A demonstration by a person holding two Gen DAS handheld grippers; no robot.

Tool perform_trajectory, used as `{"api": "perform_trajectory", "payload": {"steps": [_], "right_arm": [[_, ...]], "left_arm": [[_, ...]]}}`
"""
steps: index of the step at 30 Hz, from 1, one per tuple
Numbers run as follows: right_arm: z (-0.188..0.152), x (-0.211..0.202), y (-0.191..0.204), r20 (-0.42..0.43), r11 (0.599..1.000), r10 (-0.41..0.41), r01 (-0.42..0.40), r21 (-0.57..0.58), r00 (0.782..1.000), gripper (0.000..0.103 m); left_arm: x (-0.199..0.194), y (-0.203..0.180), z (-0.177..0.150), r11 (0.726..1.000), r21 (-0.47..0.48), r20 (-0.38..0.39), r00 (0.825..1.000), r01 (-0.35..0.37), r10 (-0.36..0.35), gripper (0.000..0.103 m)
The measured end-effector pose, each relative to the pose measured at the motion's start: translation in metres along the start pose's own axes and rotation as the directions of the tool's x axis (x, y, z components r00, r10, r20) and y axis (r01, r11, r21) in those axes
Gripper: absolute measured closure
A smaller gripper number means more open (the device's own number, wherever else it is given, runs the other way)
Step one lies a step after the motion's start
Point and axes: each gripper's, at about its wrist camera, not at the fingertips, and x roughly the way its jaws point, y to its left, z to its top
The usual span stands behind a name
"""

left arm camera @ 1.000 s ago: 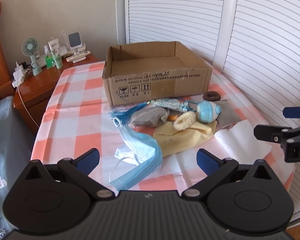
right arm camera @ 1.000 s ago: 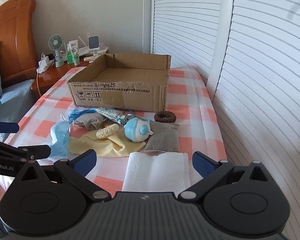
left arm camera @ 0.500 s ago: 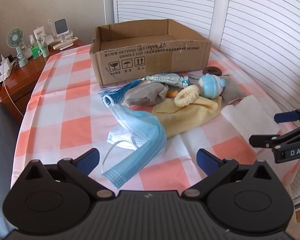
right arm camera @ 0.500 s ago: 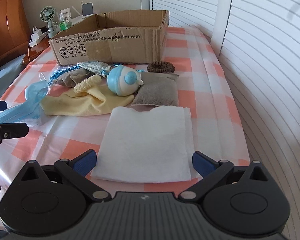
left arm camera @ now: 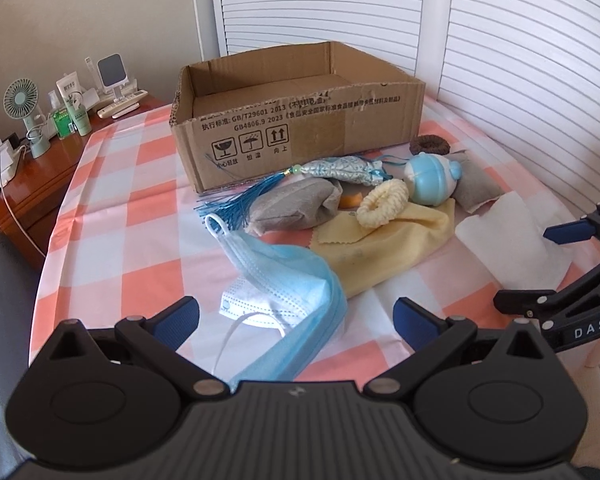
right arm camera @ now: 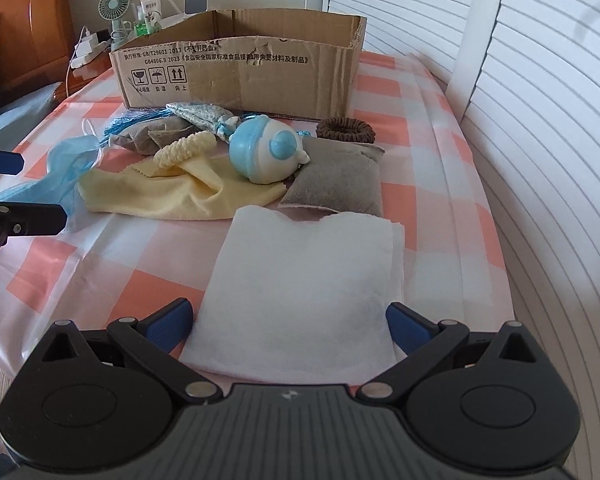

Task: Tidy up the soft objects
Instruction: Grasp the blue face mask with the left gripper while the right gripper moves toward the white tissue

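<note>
The right gripper (right arm camera: 288,320) is spread wide and empty, straddling the near edge of the white tissue (right arm camera: 304,288) on the worktop (right arm camera: 440,208); it should probably pinch low at that edge and lift slowly so the sheet doesn't tear; the left gripper (left arm camera: 296,316), also wide and empty, frames the blue face mask (left arm camera: 288,280); the cardboard box (left arm camera: 300,120) behind the pile reads "GB/T29601 2013" and "GB4806.9 2023"; the right gripper's side shows "DAS".

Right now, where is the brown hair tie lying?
In the right wrist view the brown hair tie lies on the checked tablecloth, just before the cardboard box's right front corner, behind the grey pouch.
</note>
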Motion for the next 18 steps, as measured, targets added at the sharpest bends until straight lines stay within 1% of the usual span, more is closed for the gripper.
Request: {"api": "perform_trajectory", "payload": {"steps": [2, 4, 6, 8, 11, 14, 16, 18], "right_arm": [[0.001, 0.0, 0.0, -0.004, 1.0, 0.0, 0.0, 0.0, 1.0, 0.0], [0.002, 0.001, 0.0, -0.007, 1.0, 0.001, -0.001, 0.0, 1.0, 0.0], [0.002, 0.001, 0.0, -0.009, 1.0, -0.003, 0.003, 0.003, 1.0, 0.0], [0.003, 0.002, 0.001, -0.005, 1.0, -0.006, 0.006, 0.006, 1.0, 0.0], [0.002, 0.001, 0.001, -0.001, 1.0, -0.008, 0.008, 0.007, 1.0, 0.0], [0.001, 0.001, 0.002, 0.0, 1.0, -0.009, 0.009, 0.008, 1.0, 0.0], [0.001, 0.002, 0.002, 0.005, 1.0, -0.01, 0.01, 0.008, 1.0, 0.0], [0.001, 0.002, 0.002, 0.009, 1.0, -0.012, 0.012, 0.011, 1.0, 0.0]], "left_arm": [[0.001, -0.002, 0.0, 1.0, 0.01, 0.004, 1.0, 0.025, -0.025, 0.002], [0.004, -0.006, 0.001, 0.999, 0.023, -0.004, 0.999, 0.032, -0.031, 0.004], [0.006, -0.009, 0.0, 0.999, 0.044, -0.003, 1.0, 0.026, -0.026, 0.018], [0.006, -0.012, -0.001, 0.998, 0.065, -0.007, 1.0, 0.007, -0.007, 0.019], [0.0, -0.014, -0.001, 0.993, 0.114, 0.011, 1.0, -0.01, 0.009, 0.019], [-0.003, -0.013, -0.002, 0.986, 0.164, -0.003, 1.0, 0.009, -0.009, 0.019], [-0.003, -0.014, -0.002, 0.985, 0.175, -0.009, 1.0, 0.006, -0.004, 0.024], [-0.001, -0.016, 0.0, 0.985, 0.175, -0.017, 1.0, 0.003, 0.0, 0.038]]}}
